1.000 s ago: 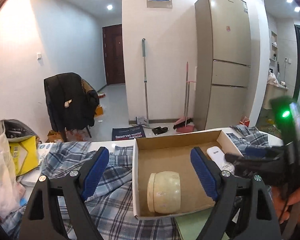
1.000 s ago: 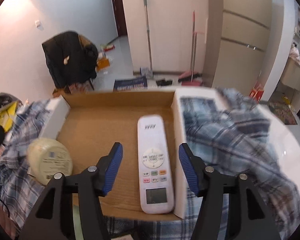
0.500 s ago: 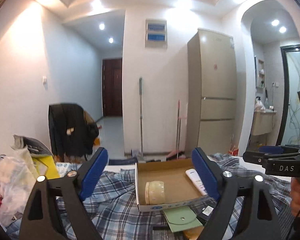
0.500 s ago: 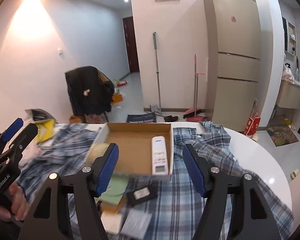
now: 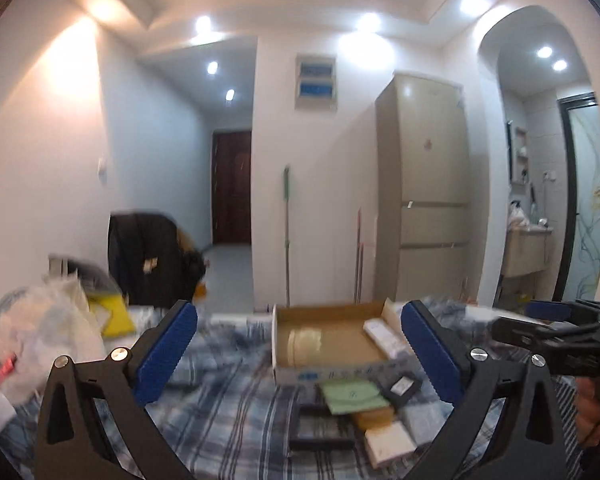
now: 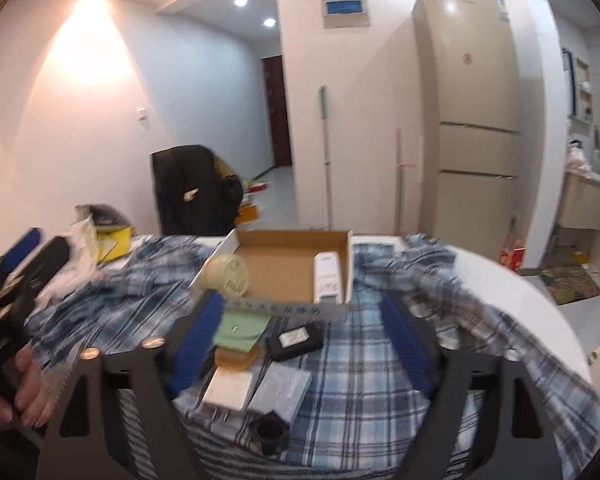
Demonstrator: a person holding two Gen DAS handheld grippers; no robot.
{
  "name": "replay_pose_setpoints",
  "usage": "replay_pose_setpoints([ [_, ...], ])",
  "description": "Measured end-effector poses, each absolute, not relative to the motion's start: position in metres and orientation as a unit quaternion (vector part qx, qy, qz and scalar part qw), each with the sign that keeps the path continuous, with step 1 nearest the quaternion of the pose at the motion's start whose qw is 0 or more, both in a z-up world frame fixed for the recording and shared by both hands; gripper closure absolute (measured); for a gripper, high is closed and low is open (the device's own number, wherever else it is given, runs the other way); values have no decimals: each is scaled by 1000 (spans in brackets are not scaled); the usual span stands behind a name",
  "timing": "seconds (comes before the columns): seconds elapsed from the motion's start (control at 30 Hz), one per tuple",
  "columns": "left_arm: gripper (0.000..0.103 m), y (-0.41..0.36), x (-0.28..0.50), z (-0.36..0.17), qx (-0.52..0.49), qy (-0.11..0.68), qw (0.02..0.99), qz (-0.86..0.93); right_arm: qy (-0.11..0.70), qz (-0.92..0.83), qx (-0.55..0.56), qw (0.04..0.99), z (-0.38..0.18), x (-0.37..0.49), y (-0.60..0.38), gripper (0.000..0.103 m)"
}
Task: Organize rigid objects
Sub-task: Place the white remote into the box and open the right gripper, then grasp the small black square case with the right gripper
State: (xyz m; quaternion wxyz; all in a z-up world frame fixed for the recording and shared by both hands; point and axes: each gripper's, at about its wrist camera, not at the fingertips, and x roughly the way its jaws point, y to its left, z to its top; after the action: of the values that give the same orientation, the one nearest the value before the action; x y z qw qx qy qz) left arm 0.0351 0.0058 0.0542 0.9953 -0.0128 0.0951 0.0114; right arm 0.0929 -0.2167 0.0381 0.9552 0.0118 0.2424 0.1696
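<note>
A shallow cardboard box (image 5: 332,374) (image 6: 292,240) sits on the plaid cloth (image 6: 352,364). In it lie a cream jar (image 5: 306,342) (image 6: 226,274) on its side and a white remote (image 5: 384,338) (image 6: 328,276). Before the box lie a green pouch (image 5: 354,394) (image 6: 242,330), a small black box (image 5: 402,386) (image 6: 296,338), a white box (image 5: 390,446) (image 6: 228,390) and a grey packet (image 6: 282,386). My left gripper (image 5: 298,350) and right gripper (image 6: 302,344) hover short of the box. Their jaws are opening with nothing between them.
Plastic bags (image 5: 40,340) and a yellow bag (image 5: 108,316) crowd the table's left side. The white round table edge (image 6: 520,292) curves at right. A small black cup (image 6: 270,432) stands near me. Behind are a chair with a black jacket (image 6: 192,188) and a fridge (image 6: 468,120).
Both grippers pulled back from the box and rose, and their jaws widened. The remote, between the right gripper's fingers a second ago, stays in the box. Loose items before the box came into view.
</note>
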Motion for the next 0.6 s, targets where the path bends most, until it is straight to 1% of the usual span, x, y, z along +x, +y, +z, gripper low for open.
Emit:
replay_pose_setpoints([
  [0.2,0,16,66,23,-67,187,979,-48,245,188,18,951,10,102,-223,13],
  [0.33,0,5,67,5,-51,208,976,-41,277,195,24,941,-3,109,-227,13],
  [0.47,0,7,68,-2,-36,207,978,-3,297,197,23,934,-13,111,-226,13],
  [0.6,0,9,75,-7,-31,230,972,17,349,217,-7,911,-31,118,-207,13],
])
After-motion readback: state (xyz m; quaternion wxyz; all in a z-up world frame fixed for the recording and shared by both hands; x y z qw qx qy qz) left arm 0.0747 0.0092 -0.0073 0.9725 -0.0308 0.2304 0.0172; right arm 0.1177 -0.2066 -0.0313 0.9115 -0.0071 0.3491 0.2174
